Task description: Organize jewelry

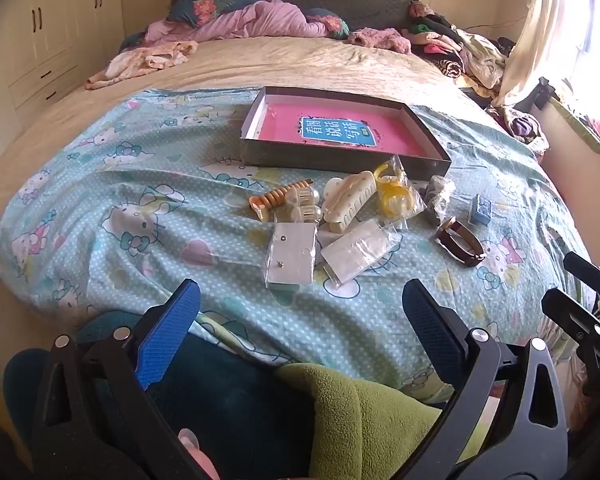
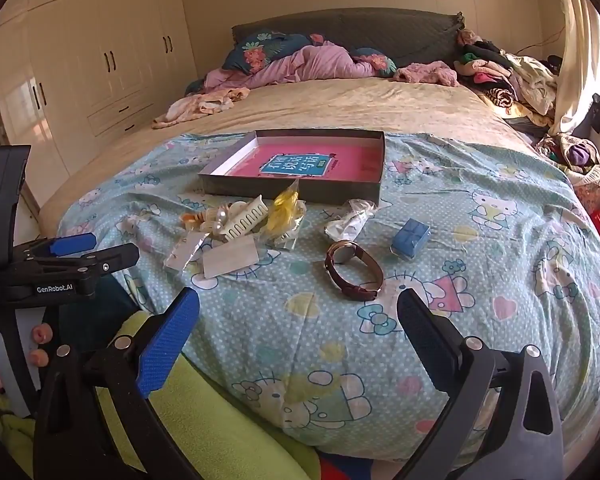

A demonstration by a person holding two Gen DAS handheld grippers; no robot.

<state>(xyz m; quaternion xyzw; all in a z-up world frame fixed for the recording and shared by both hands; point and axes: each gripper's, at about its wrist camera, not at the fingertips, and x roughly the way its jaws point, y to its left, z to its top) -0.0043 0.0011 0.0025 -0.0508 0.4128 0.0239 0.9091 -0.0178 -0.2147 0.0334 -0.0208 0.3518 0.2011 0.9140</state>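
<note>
Bedroom: bed covered by a pale-blue cartoon-cat print sheet (image 2: pixel 480 280); cream wardrobe doors (image 2: pixel 100 60) at left. A shallow grey cardboard box tray (image 2: pixel 292 190) sits mid-sheet, holding a pink booklet (image 2: pixel 300 164). Just in front of it: cream hair claw clip (image 1: pixel 350 196), small plastic bags, brown-strap wristwatch (image 2: pixel 354 270), small blue box (image 2: pixel 411 238). Left gripper (image 1: pixel 300 320) and right gripper (image 2: pixel 298 324) both spread wide, empty, hovering short of the items.

Both grippers tilt downward with jaws wide apart and nothing between them: left gripper (image 1: pixel 300 320), right gripper (image 2: pixel 298 324).
</note>
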